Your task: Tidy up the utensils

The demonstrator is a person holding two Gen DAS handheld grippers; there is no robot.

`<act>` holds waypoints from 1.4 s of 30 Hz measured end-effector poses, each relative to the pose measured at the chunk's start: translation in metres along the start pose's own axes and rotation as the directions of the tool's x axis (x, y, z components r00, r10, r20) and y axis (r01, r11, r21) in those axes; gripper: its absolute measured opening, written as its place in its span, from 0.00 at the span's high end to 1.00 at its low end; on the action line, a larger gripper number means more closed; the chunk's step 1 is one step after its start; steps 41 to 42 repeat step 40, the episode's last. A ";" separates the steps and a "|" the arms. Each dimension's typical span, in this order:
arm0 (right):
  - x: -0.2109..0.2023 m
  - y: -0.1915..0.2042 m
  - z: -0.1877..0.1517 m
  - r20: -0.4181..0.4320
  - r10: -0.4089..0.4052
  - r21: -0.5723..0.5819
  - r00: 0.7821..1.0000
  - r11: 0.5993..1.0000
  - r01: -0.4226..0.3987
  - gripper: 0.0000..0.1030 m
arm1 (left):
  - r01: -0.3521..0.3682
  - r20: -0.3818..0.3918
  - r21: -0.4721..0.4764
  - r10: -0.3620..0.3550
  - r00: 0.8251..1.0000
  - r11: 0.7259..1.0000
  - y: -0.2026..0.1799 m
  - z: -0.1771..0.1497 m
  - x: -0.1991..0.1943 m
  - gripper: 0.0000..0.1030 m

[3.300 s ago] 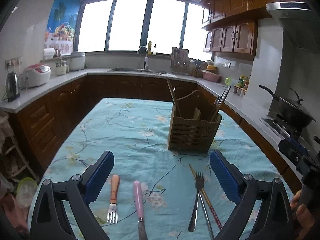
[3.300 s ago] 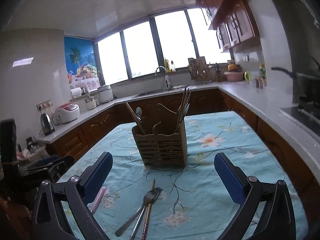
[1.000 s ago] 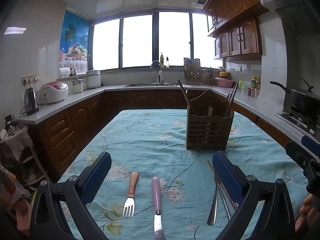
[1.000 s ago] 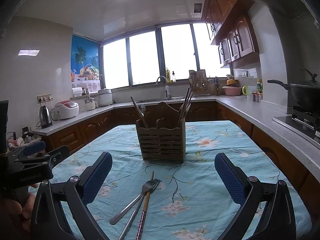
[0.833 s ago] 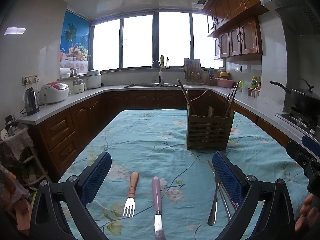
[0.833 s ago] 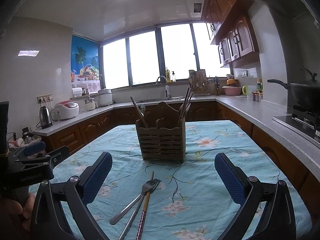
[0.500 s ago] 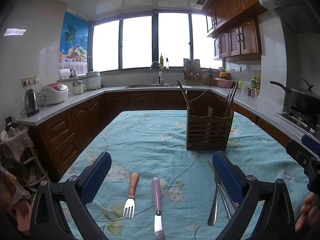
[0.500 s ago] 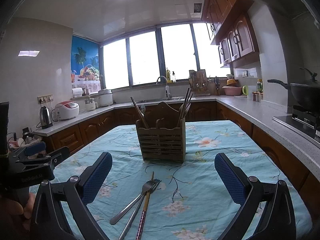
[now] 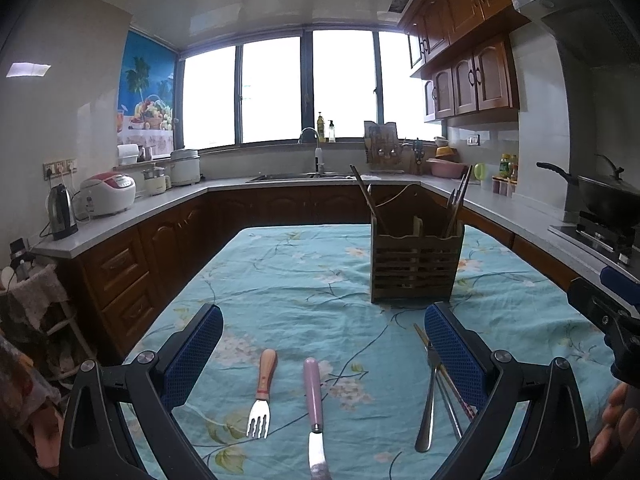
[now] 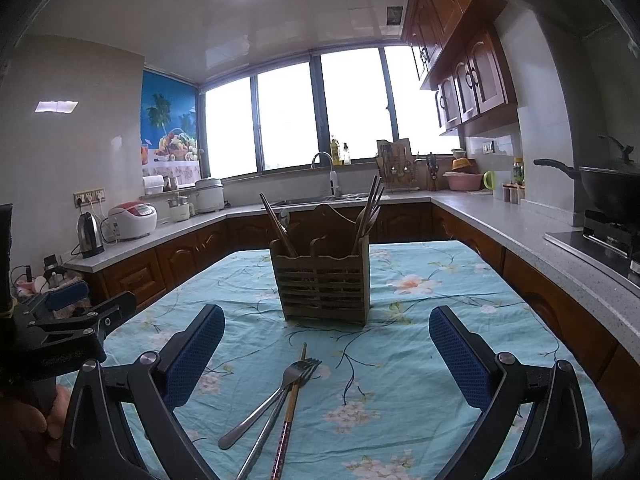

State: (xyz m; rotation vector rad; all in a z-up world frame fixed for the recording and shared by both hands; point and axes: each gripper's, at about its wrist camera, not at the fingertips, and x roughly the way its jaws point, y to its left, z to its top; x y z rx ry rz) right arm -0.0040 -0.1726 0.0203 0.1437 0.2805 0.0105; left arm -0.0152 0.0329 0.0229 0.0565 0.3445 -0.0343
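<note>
A wooden utensil holder [image 9: 416, 270] stands on the floral blue tablecloth [image 9: 304, 280], with chopsticks and spoons in it; it also shows in the right wrist view [image 10: 325, 278]. A wooden-handled fork [image 9: 262, 392] and a pink-handled knife [image 9: 313, 404] lie between my left gripper's [image 9: 322, 344] open fingers. A metal fork [image 10: 272, 396], another metal utensil and a pair of chopsticks [image 10: 290, 408] lie between my right gripper's [image 10: 326, 344] open fingers. Both grippers are empty and above the table.
Counters run around the table, with a kettle [image 9: 62, 212] and rice cooker [image 9: 108, 194] on the left, a sink [image 9: 292, 176] at the back and a wok [image 9: 608, 200] on the stove at the right.
Since 3.3 s ago both grippers have tilted up and drawn back slightly. In the last second nothing has visibly moved.
</note>
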 end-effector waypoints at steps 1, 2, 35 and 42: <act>0.000 0.000 0.000 -0.001 0.000 0.000 1.000 1.000 0.000 0.00 | 0.001 -0.001 -0.002 -0.001 1.000 1.000 0.001 0.000 0.000 0.01; 0.000 0.000 0.000 -0.001 -0.001 0.000 1.000 1.000 0.001 0.00 | 0.000 -0.002 -0.003 0.000 1.000 1.000 0.000 0.000 0.000 0.01; 0.005 0.001 0.003 -0.020 -0.004 0.006 1.000 1.000 0.004 0.00 | 0.018 -0.017 -0.009 -0.019 1.000 1.000 -0.006 0.006 0.007 0.01; 0.011 -0.003 0.002 -0.039 -0.006 0.014 0.999 1.000 0.007 0.00 | 0.024 -0.028 -0.019 -0.025 0.999 1.000 -0.007 0.008 0.014 0.01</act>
